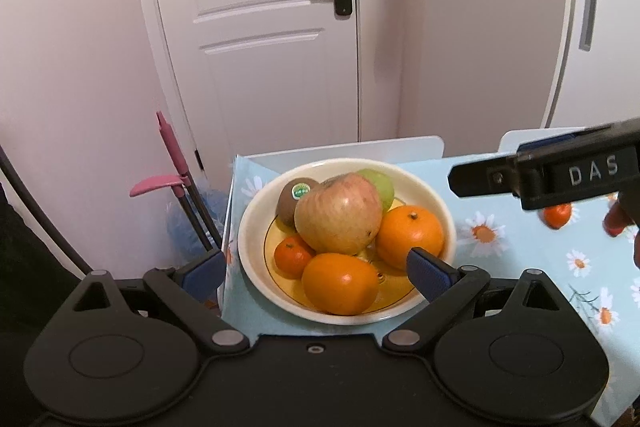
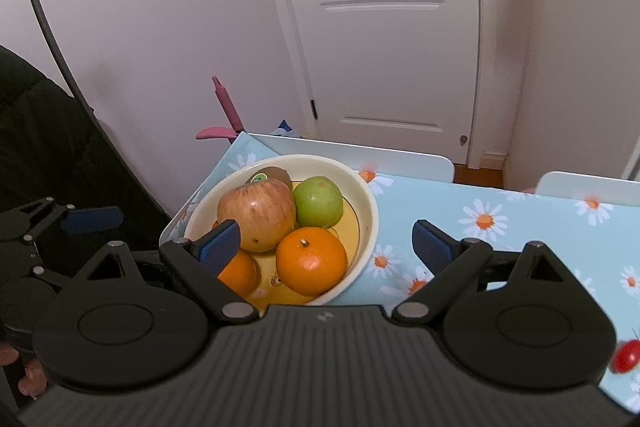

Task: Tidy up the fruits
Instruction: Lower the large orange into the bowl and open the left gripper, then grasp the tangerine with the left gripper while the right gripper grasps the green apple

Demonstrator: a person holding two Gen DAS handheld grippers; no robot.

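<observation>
A cream bowl [image 1: 348,163] [image 2: 370,211] stands near the table's left corner. It holds a red-yellow apple [image 1: 340,215], a kiwi [image 1: 294,201], a green fruit [image 1: 380,183], two oranges [image 1: 412,235] and a small mandarin [image 1: 292,255]. My left gripper [image 1: 316,269] hovers over the bowl's near side, open wide, its pads touching no fruit. My right gripper [image 2: 326,239] is open too, with one finger over the bowl and the other over the cloth. A small reddish-orange fruit [image 1: 556,215] lies on the cloth, partly hidden behind the right gripper's finger.
The table wears a light blue daisy cloth [image 2: 500,227]. Two white chair backs [image 2: 400,157] stand at its far edge. A red cherry tomato [image 2: 626,355] lies near the front right. A pink-handled broom [image 1: 172,147] leans left of the table, before a white door [image 1: 260,27].
</observation>
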